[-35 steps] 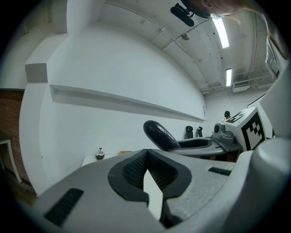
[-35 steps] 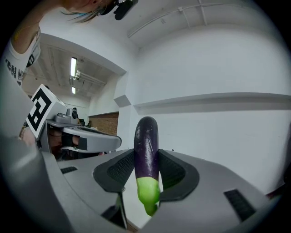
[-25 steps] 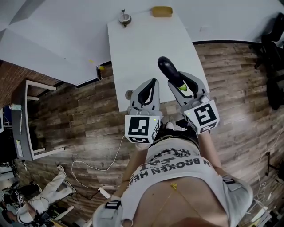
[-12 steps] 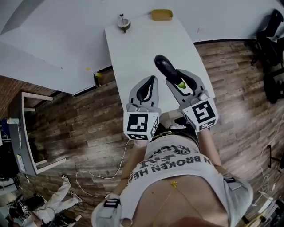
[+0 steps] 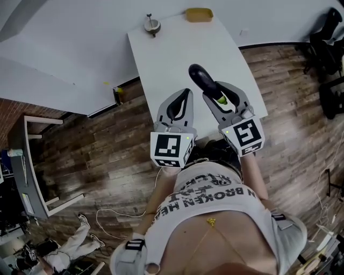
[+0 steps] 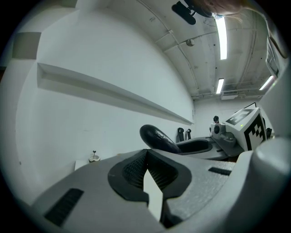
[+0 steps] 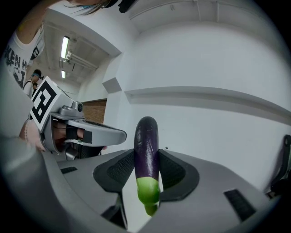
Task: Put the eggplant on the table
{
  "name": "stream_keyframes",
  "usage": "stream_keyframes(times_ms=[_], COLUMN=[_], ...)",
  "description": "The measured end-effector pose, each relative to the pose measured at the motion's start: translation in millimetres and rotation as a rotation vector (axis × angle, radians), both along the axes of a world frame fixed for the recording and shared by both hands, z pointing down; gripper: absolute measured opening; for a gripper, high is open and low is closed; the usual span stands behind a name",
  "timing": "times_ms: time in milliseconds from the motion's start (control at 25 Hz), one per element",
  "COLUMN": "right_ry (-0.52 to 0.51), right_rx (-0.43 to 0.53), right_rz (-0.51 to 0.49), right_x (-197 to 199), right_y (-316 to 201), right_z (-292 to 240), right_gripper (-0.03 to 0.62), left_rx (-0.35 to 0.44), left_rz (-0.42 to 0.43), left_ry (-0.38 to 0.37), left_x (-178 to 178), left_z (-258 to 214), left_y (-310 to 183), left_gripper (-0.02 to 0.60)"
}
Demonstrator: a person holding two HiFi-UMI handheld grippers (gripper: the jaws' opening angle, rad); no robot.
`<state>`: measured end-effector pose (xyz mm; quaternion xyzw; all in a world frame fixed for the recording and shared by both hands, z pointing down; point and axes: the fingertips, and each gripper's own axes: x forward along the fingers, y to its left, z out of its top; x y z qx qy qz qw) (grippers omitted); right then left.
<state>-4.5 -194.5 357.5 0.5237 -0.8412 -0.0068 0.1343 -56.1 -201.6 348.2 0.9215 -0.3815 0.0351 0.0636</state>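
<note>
Purple eggplant (image 7: 146,136) gripped in right claw (image 7: 146,157), tip jutting forward above white table (image 5: 161,53); left claw (image 6: 146,158) clenched, empty.

The head view looks steeply down on the table (image 5: 172,53) from above, while each gripper view looks close along its own jaws, all three sharing the eggplant (image 5: 200,77).

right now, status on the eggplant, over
Left hand-held gripper shut, empty. Right hand-held gripper shut on eggplant, above white table, not set down. Round object, yellow tray at far end.
</note>
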Motion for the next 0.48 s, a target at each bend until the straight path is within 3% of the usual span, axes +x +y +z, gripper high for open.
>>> stream_keyframes(times_ms=[480], right_ry=[0.018], right_rx=[0.01], right_rz=[-0.094], right_x=[9], right_y=[-17], right_z=[-5], right_gripper=[0.167], left_rx=[0.007], left_rz=[-0.081], left_ry=[0.003], left_x=[10], left_z=[-4], left_y=[-11], left_gripper=[-0.002])
